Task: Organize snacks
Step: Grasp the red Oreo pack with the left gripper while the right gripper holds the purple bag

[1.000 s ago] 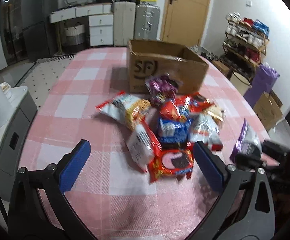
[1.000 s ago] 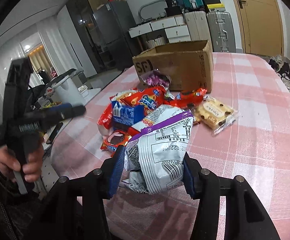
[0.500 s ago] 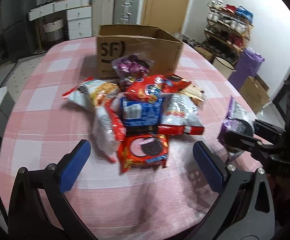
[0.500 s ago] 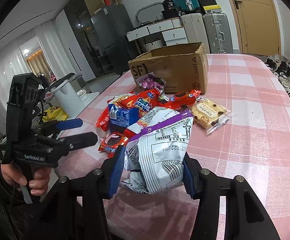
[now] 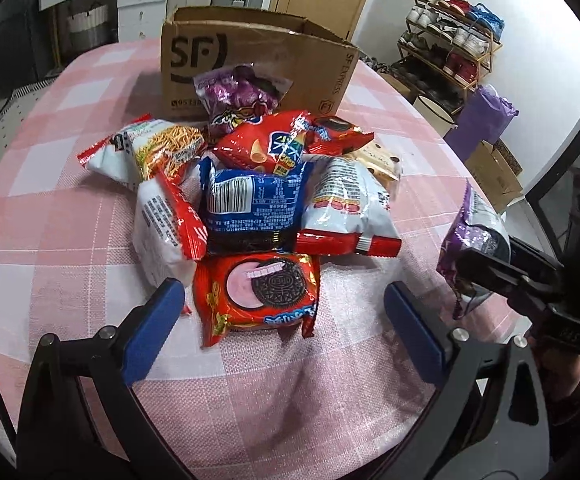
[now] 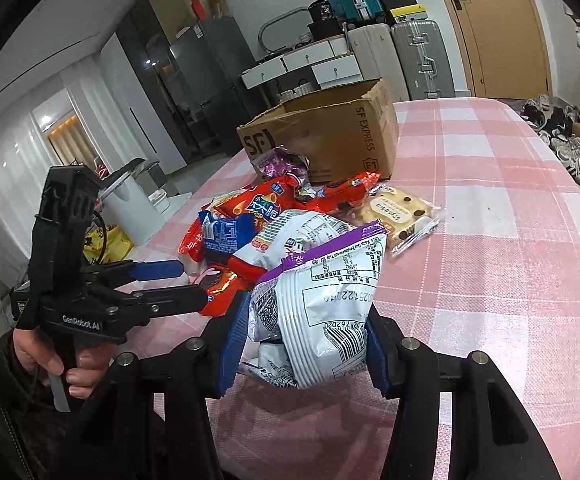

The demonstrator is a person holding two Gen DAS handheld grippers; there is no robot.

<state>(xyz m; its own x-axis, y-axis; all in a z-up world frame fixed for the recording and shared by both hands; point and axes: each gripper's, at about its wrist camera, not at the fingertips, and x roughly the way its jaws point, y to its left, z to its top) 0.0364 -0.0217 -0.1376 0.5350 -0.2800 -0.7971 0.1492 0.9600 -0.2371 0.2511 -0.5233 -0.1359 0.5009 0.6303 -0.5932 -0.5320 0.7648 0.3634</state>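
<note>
Right claw (image 6: 302, 344) is closed on a purple-and-white snack bag (image 6: 322, 304), both blue pads pressing its sides; the bag is held above the near edge of the table (image 6: 510, 280), its printed back facing the camera. Left claw (image 5: 286, 328) stands wide open with nothing between its blue pads (image 5: 152, 330), held over the near part of the table just short of the snack pile. A hand (image 6: 56, 356) grips its handle.

Nearest item of the pile is a red cookie pack (image 5: 256, 292), lying flat between the open pads in the left wrist view. Behind it lie a blue pack (image 5: 254, 200), flanked by two white-and-red bags (image 5: 162, 224) (image 5: 346, 208). Farther back are a noodle-snack bag (image 5: 150, 152), a red chip bag (image 5: 270, 144) and a pale cookie pack (image 6: 402, 212). A purple bag (image 5: 238, 96) leans against the cardboard box (image 5: 258, 52), which stands open toward the far edge of the table.
</note>
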